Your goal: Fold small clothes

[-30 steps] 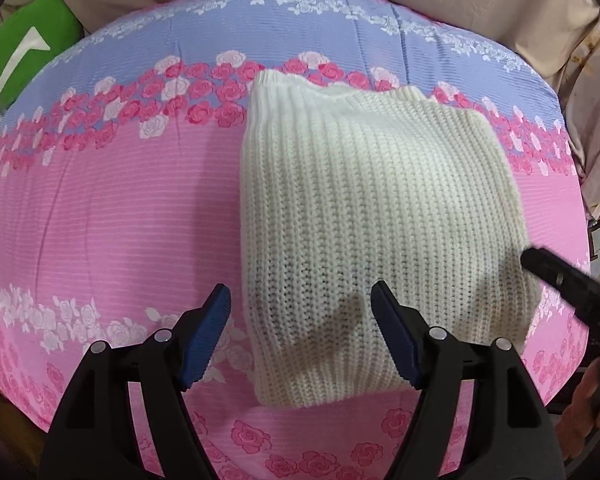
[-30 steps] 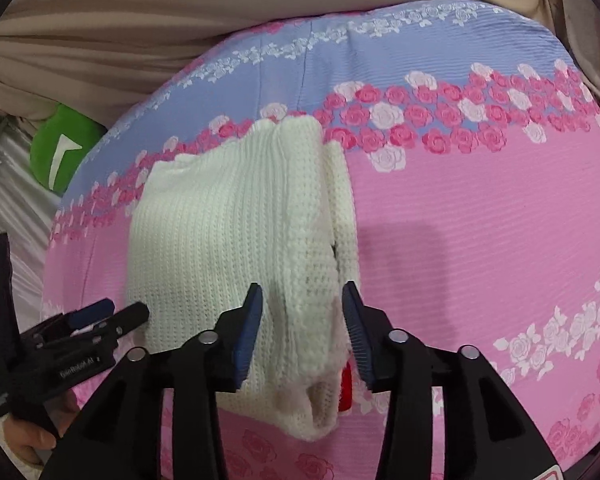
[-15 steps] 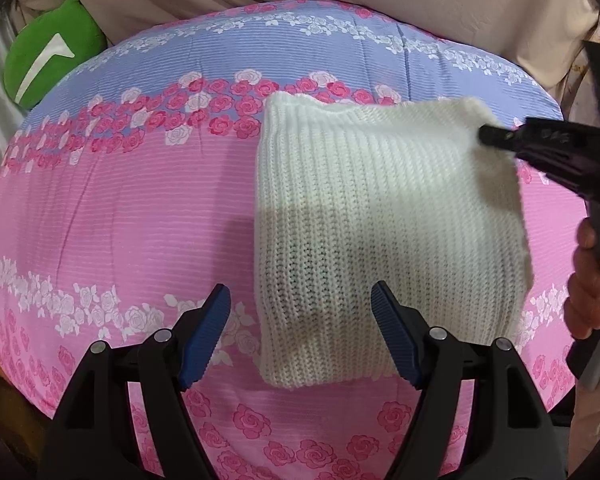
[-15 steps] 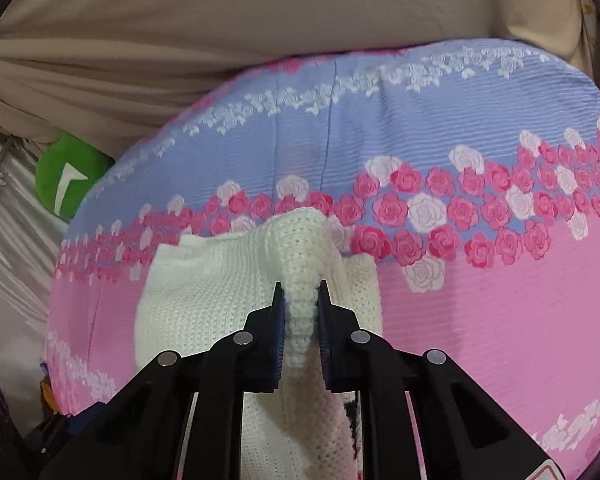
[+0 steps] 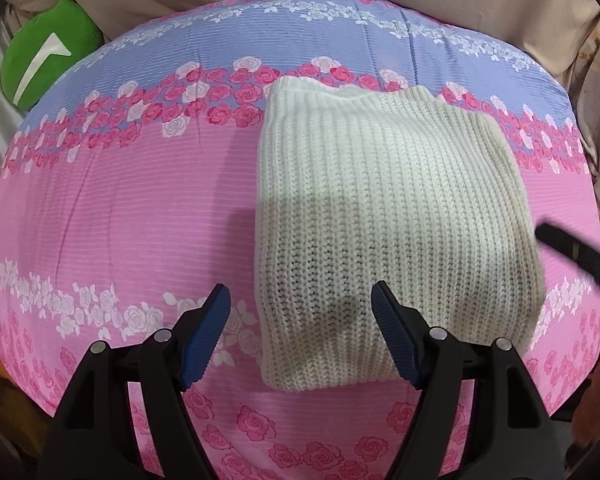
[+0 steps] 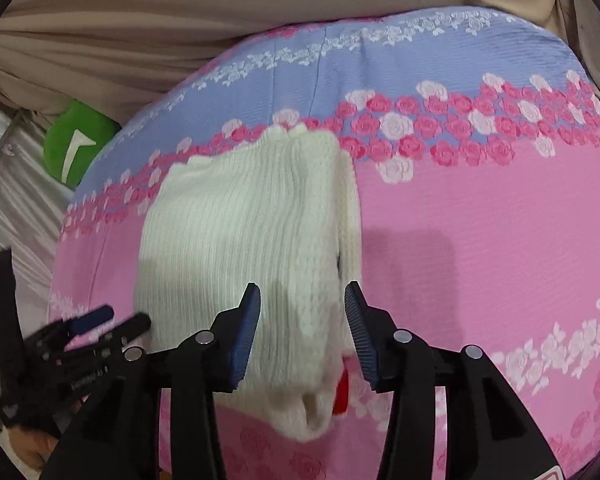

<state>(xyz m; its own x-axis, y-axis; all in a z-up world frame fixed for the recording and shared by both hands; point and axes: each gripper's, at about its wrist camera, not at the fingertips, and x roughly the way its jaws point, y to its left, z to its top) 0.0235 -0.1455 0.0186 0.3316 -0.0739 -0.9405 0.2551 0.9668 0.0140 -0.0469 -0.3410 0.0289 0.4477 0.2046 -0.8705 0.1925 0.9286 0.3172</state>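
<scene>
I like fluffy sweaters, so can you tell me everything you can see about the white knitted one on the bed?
The white sweater is a chunky ribbed knit, cream-white and soft-looking. It is folded into a thick, roughly square bundle with stacked layers showing along one side. It lies flat on the pink and blue rose-print bedspread. A small red bit, maybe a tag, peeks out at its near edge. Both grippers, the left gripper and the right gripper, are open just above it, and neither is gripping it.

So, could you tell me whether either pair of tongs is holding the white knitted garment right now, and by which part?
Nothing is held. The left tongs and right tongs are both open above the folded white knitted garment lying on the floral bedspread.
</scene>
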